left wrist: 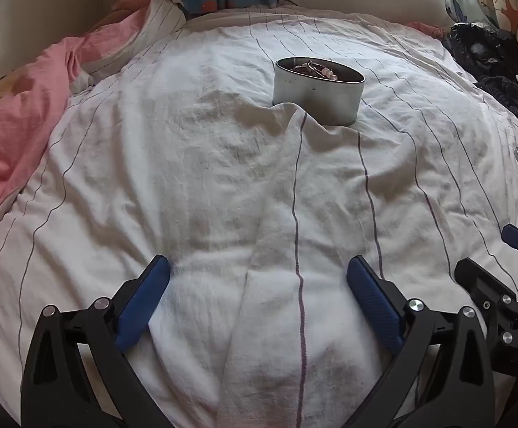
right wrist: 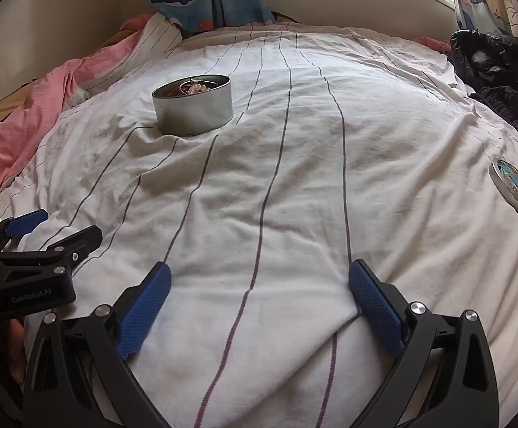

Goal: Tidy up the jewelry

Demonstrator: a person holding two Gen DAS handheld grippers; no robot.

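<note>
Both grippers, left (left wrist: 259, 299) and right (right wrist: 259, 306), tilt down over the sheet (right wrist: 294, 196) with jaws wide apart and empty, "GenRobot.AI" readable lower left in the right view, jewelry tin (right wrist: 193, 105) upper left there.

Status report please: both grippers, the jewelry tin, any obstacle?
Left gripper open, empty. Right gripper open, empty. Jewelry tin upright, lid off, lying apart. Nothing blocks.

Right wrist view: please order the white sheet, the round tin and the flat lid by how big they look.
1. white sheet, largest by far.
2. round tin.
3. flat lid, which looks smaller, but it sits at the warped edge, so tin against lid is unsure.
</note>
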